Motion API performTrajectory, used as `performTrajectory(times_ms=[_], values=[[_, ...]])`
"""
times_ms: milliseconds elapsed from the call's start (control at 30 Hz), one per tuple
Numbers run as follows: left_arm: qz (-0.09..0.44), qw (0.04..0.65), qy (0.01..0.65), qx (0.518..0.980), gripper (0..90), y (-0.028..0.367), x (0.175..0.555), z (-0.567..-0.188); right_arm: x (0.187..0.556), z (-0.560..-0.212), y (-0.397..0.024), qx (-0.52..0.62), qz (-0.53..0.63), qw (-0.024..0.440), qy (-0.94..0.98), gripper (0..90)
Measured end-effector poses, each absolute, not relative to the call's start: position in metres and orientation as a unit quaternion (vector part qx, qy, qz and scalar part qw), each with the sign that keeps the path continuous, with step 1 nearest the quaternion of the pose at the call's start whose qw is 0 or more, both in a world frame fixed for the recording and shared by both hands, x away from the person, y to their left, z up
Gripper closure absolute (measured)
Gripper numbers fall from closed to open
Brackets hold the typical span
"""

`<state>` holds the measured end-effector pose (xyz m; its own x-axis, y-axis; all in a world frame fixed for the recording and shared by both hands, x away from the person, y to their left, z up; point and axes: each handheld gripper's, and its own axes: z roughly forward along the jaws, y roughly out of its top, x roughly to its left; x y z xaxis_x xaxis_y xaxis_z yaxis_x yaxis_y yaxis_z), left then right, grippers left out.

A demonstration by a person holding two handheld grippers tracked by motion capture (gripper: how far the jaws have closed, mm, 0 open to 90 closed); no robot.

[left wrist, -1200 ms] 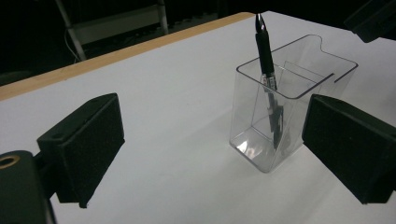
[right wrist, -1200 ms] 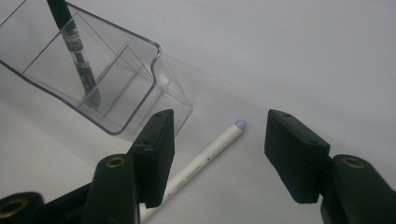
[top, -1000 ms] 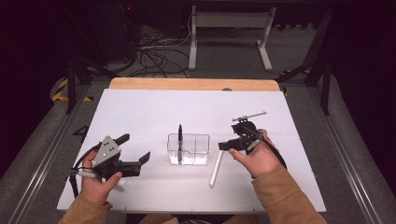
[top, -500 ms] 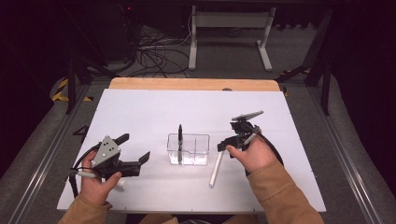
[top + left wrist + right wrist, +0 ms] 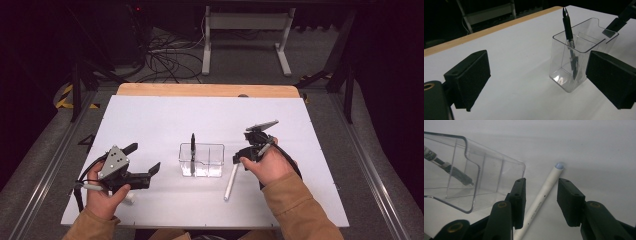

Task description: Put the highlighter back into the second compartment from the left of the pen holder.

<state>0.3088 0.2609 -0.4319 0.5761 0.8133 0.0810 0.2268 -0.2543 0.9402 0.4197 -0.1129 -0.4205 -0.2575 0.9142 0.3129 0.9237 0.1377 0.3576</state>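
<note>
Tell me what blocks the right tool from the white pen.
Nothing visible. The white pen lies between the right tool's jaws, which have just been closing without pressing it yet. The clear holder sits beside it.

The white pen (image 5: 543,195) bears print (too blurred to read).

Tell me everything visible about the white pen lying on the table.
The white pen is a slim, smooth, plastic-looking stick with a pale bluish rounded end cap and small dark print along its barrel. It lies flat on the white table, just right of the clear holder and apart from it, slanting toward the person. The right claw straddles it; its jaws have just been closing, but gaps remain on both sides, so nothing grips it yet.
</note>
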Motion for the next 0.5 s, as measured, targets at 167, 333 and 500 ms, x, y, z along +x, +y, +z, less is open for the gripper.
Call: performTrajectory(times_ms=[167,333,500], values=[[0.295,0.496,0.354,0.735,6.5,0.261,0.309,-0.432,0.422,-0.424,-0.111,-0.623,-0.229,0.012,-0.748,61.3],[0.295,0.497,0.356,0.734,6.5,0.261,0.308,-0.432,0.426,-0.429,-0.108,-0.633,-0.217,0.016,-0.743,63.3],[0.295,0.498,0.357,0.733,6.5,0.262,0.308,-0.432,0.428,-0.434,-0.105,-0.646,-0.205,0.024,-0.735,64.0]])
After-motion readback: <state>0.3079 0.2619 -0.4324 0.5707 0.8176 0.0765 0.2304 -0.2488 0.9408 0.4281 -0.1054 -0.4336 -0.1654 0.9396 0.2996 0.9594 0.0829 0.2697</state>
